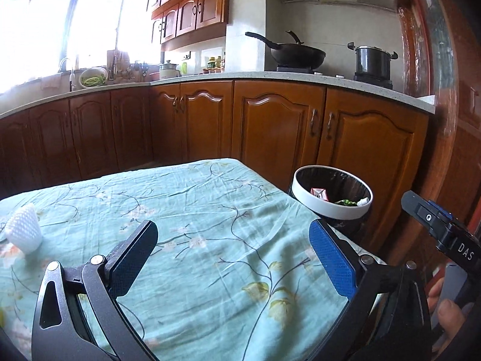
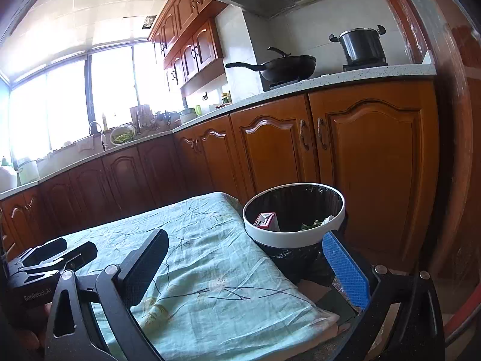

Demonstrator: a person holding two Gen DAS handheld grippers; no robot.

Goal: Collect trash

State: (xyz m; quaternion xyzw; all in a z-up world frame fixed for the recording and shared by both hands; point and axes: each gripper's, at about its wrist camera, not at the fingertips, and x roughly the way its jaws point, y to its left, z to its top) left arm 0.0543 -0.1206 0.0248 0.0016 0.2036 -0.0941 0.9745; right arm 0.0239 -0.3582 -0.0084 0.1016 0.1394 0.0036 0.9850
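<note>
Faintly, "GenRobot.AI" on left gripper (image 2: 72, 254) (fingers spread)

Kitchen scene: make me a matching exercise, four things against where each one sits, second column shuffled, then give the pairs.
Things:
1. wok
2. carton
3. white cup
4. bowl of greens

Places:
A. on the tablecloth
B. beside the sink tap
C. on the stove, under the hood
D. inside the bin

Pairs: 1-C, 2-D, 3-A, 4-B
</note>
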